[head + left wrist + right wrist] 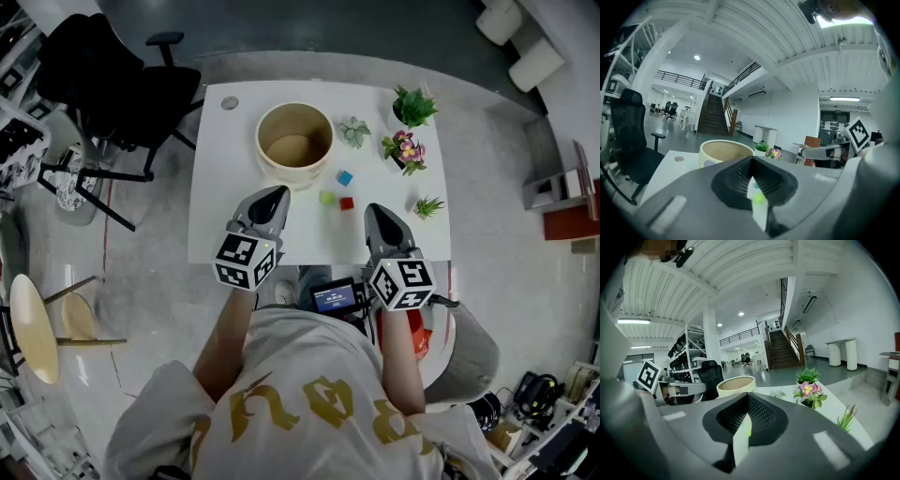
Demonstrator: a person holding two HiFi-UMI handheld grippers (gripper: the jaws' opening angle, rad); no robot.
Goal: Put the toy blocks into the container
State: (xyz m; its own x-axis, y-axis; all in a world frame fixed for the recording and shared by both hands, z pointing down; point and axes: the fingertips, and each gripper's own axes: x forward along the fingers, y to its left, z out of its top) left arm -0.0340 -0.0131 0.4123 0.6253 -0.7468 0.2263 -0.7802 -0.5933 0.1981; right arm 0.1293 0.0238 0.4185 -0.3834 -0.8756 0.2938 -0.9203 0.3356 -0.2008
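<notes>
A cream round container [294, 141] stands empty at the back left of the white table [216, 225]. Three small blocks lie right of it: blue [344, 177], green [326, 198] and red [347, 202]. My left gripper [275, 195] hovers at the table's front, just left of the green block, jaws shut with nothing in them. My right gripper [375, 210] sits to the right of the red block, also shut and empty. In the left gripper view the container [725, 151] rises beyond the jaws and a green block [758, 198] peeks through the slit. The right gripper view shows the container [736, 384] at the far left.
Small potted plants stand at the table's right: a succulent [354, 131], a leafy green one [412, 107], a pink-flowered one [404, 150] and a grass tuft [428, 206]. A round disc [230, 103] lies at the back left corner. A black office chair [122, 84] stands left.
</notes>
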